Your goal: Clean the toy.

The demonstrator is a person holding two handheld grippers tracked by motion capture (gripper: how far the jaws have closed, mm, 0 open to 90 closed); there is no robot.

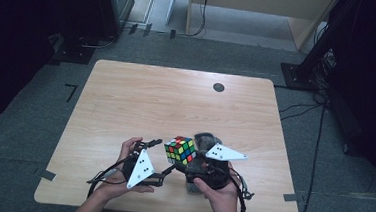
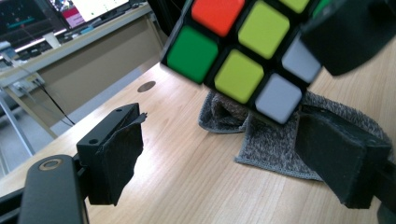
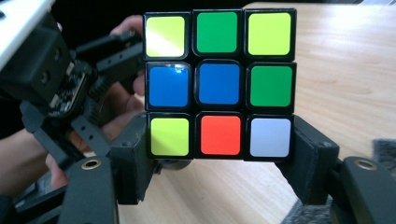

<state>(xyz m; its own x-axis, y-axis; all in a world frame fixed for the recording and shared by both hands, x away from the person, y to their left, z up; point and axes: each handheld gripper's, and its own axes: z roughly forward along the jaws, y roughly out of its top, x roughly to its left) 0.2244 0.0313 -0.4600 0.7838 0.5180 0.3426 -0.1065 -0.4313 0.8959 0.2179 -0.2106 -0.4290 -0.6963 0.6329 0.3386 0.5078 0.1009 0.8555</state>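
A scrambled Rubik's cube (image 1: 180, 149) is held just above the wooden table (image 1: 176, 100) near its front edge. My right gripper (image 1: 186, 160) is shut on it. In the right gripper view the two black pads (image 3: 133, 163) press the sides of the cube's (image 3: 219, 84) bottom layer. My left gripper (image 1: 163, 157) sits just left of the cube, open. In the left gripper view its jaws (image 2: 229, 158) stand wide apart, empty, below the cube (image 2: 238, 51). A grey cloth (image 2: 280, 140) lies on the table under and behind the cube.
A small black round disc (image 1: 219, 87) sits at the table's far right. The cloth (image 1: 206, 139) lies right of the cube. Dark equipment stands (image 1: 320, 55) flank the table on grey carpet. A light wooden desk (image 2: 93, 51) with monitors stands beyond.
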